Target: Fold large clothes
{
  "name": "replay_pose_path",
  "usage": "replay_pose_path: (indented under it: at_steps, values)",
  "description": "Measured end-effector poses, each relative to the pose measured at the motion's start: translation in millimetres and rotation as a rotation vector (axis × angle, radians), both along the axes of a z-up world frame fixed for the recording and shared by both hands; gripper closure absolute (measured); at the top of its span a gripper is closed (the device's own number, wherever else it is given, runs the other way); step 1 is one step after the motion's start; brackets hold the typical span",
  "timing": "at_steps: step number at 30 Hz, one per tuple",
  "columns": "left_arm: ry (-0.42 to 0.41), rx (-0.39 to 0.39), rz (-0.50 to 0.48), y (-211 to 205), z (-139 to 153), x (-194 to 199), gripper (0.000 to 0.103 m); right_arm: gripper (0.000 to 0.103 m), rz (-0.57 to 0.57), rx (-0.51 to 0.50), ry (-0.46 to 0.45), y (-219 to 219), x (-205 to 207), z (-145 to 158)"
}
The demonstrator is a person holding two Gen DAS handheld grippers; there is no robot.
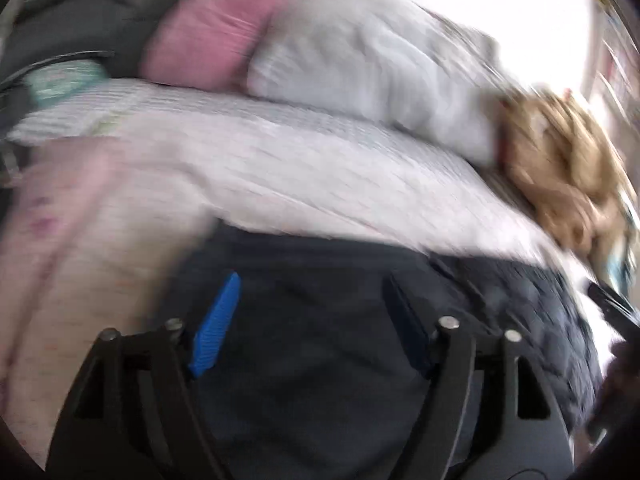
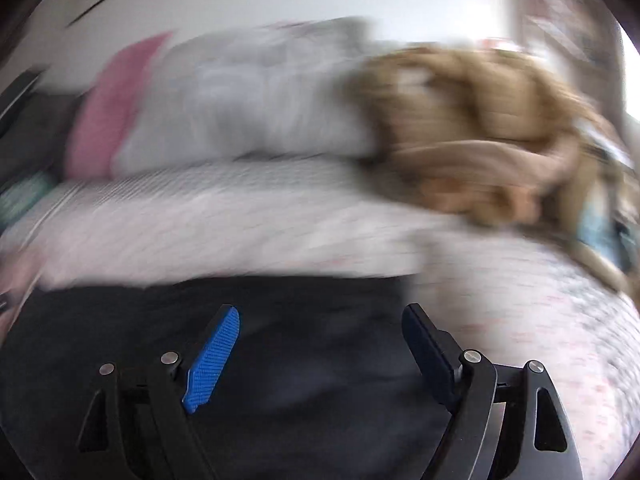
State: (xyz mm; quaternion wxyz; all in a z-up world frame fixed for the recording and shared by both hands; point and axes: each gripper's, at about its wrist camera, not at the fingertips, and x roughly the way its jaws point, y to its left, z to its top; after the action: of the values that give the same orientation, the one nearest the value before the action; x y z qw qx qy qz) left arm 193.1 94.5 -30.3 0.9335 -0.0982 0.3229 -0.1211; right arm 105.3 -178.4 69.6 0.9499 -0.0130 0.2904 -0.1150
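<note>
Left wrist view: left claw (image 1: 312, 312) gapes wide, empty, above smooth dark garment (image 1: 320, 360); beyond, ribbed pale bedspread (image 1: 280, 168). Right claw (image 2: 320, 344) likewise spread, empty.

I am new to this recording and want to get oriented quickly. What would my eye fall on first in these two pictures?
First, the bright blue pad on one finger of the open right tongs, low in the picture, over a dark garment spread on the bed. Behind it, a tan plush toy lies at the right, beside a grey pillow and a pink pillow. The left tongs are open over the same garment.
</note>
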Motion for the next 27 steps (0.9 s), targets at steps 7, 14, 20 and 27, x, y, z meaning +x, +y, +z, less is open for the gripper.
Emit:
replay_pose_path:
  at_steps: [7,14,20,27]
  values:
    - [0.137,0.144,-0.094,-57.8,-47.7,33.6,0.026,0.018,0.209,-0.125,0.196,50.1,35.8,-67.9]
    - [0.174,0.204,0.179,49.1,-73.8,59.9,0.024,0.018,-0.181,0.062,0.189,-131.1,22.2,-69.2]
    - [0.24,-0.04,0.367,113.0,-61.1,56.4,0.018,0.019,-0.279,0.086,0.114,-164.4,-4.6,-32.8]
    - [0.127,-0.022,0.067,38.0,-26.9,88.5,0.018,0.019,0.007,0.139,0.136,-93.3,57.3,-21.1]
